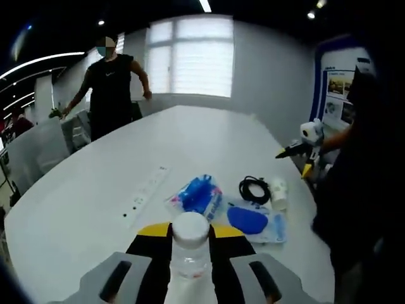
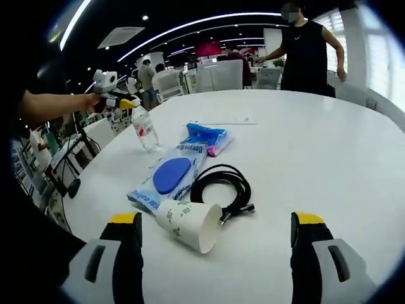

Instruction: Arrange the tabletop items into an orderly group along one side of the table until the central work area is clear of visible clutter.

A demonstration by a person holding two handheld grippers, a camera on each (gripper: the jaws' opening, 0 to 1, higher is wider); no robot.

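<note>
My left gripper [image 1: 190, 231] is shut on a clear plastic bottle [image 1: 190, 244] with a white cap, near the table's edge. Beyond it on the white table [image 1: 190, 139] lie a blue crumpled bag [image 1: 197, 193], a flat wipes packet [image 1: 253, 221] with a blue lid, a coiled black cable [image 1: 254, 189] and a tipped paper cup [image 1: 278, 193]. My right gripper [image 2: 215, 221] stands open just short of that paper cup [image 2: 188, 225], which lies on its side. Behind the cup are the cable [image 2: 224, 185], the wipes packet [image 2: 166, 178], the blue bag [image 2: 205, 136] and the bottle [image 2: 145, 130] under the left gripper [image 2: 123, 101].
A flush white socket strip [image 1: 145, 193] runs along the table's middle. A person in black [image 1: 111, 82] stands at the far end. Chairs [image 2: 218, 75] line the far side. The right gripper [image 1: 294, 161] shows at the table's right edge, held in a person's hand.
</note>
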